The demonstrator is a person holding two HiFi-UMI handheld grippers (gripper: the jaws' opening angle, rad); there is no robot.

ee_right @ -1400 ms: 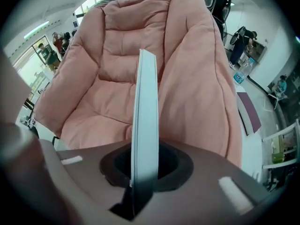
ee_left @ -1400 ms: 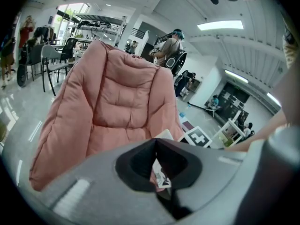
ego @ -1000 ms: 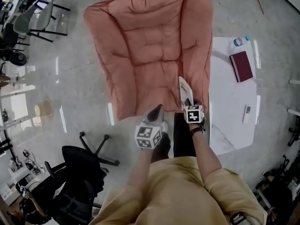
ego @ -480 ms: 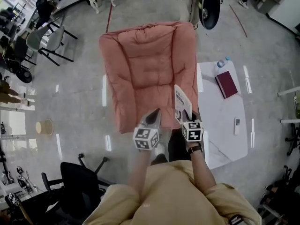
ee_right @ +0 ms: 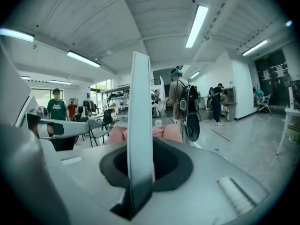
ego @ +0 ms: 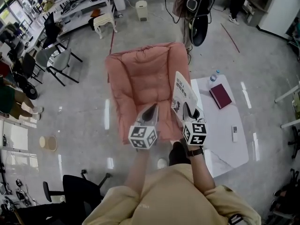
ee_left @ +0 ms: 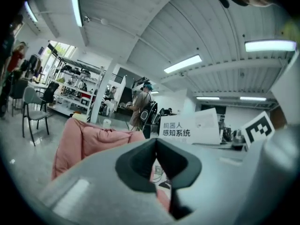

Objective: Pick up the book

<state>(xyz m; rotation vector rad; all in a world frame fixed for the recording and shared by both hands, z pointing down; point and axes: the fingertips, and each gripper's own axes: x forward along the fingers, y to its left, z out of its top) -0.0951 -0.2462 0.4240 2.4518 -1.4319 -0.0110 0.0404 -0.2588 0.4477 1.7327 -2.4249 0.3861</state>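
Observation:
A thin white book (ego: 183, 93) with dark print on its cover stands upright in the air, above the front right corner of the pink cushioned chair (ego: 140, 76). My right gripper (ego: 188, 109) is shut on its lower edge. In the right gripper view the book (ee_right: 140, 125) rises edge-on between the jaws. My left gripper (ego: 153, 108) hangs beside it to the left, shut with nothing in it. In the left gripper view the book's cover (ee_left: 190, 126) shows to the right of the closed left gripper (ee_left: 156, 148).
A white low table (ego: 229, 144) to the right carries a maroon book (ego: 220, 95), a water bottle (ego: 213, 76) and a small remote (ego: 235, 133). A person with a backpack (ego: 194, 3) stands behind the chair. A black office chair (ego: 70, 191) is at lower left.
Both grippers have risen, the right one carrying the white book up off the pink chair. The head view has risen too, so the chair and table look smaller.

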